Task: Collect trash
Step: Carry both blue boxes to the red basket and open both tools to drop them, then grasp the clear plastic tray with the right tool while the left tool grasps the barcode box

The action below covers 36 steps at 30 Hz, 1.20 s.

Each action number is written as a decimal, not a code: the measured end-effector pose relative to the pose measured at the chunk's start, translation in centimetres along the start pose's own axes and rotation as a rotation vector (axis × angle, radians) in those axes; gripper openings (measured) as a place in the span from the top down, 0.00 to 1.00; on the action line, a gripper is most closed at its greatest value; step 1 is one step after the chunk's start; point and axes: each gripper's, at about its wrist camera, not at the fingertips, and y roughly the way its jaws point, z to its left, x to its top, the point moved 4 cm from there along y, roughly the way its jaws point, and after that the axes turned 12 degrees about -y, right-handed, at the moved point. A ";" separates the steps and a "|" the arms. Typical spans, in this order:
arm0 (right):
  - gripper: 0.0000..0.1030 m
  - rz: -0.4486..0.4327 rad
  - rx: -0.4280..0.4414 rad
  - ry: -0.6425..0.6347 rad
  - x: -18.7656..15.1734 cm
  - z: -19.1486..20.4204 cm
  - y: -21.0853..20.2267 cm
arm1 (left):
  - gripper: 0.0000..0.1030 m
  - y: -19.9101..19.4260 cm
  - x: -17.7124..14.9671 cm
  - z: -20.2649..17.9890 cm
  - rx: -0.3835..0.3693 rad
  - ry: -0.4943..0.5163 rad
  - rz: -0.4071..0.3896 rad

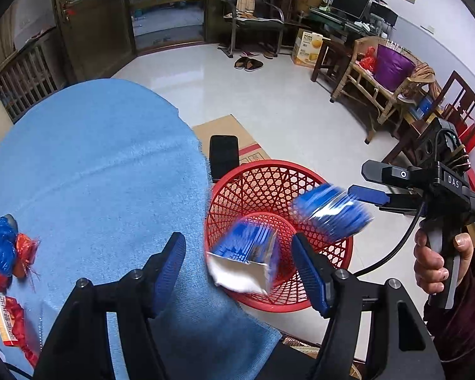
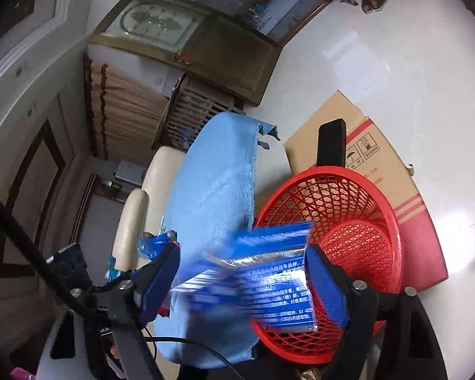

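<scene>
A red mesh basket [image 1: 329,186] stands beside the blue-clothed table [image 1: 95,164]; it also shows in the right wrist view [image 2: 386,209]. Two blue-and-silver wrappers are blurred in the air over it. One [image 1: 247,259] hangs between the fingers of my open left gripper [image 1: 240,269]. The other [image 1: 331,213] is just off my right gripper [image 1: 364,183], whose jaws stand apart; in the right wrist view this wrapper [image 2: 269,285] lies loose between the spread fingers of the right gripper [image 2: 240,281]. More trash lies at the table's left: blue and red crumpled plastic [image 1: 6,250] and a small carton [image 1: 4,319].
A flat cardboard box [image 1: 234,133] and a black phone [image 1: 224,155] lie behind the basket. Wooden chairs [image 1: 386,76] and a desk with monitors [image 1: 351,6] stand at the right. A cream chair [image 2: 133,221] stands by the table's far side.
</scene>
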 end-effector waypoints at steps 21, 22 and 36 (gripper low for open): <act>0.17 0.106 0.041 -0.211 -0.9 9.4 7.7 | 0.28 -11.4 -8.3 15.7 0.320 -0.272 -0.152; 0.17 0.128 0.050 -0.223 -1.3 10.2 8.8 | 0.28 -12.3 -9.1 17.3 0.354 -0.303 -0.163; 0.17 0.465 0.124 -0.352 -9.4 23.6 23.9 | 0.27 -16.6 -16.5 30.1 0.487 -0.602 -0.221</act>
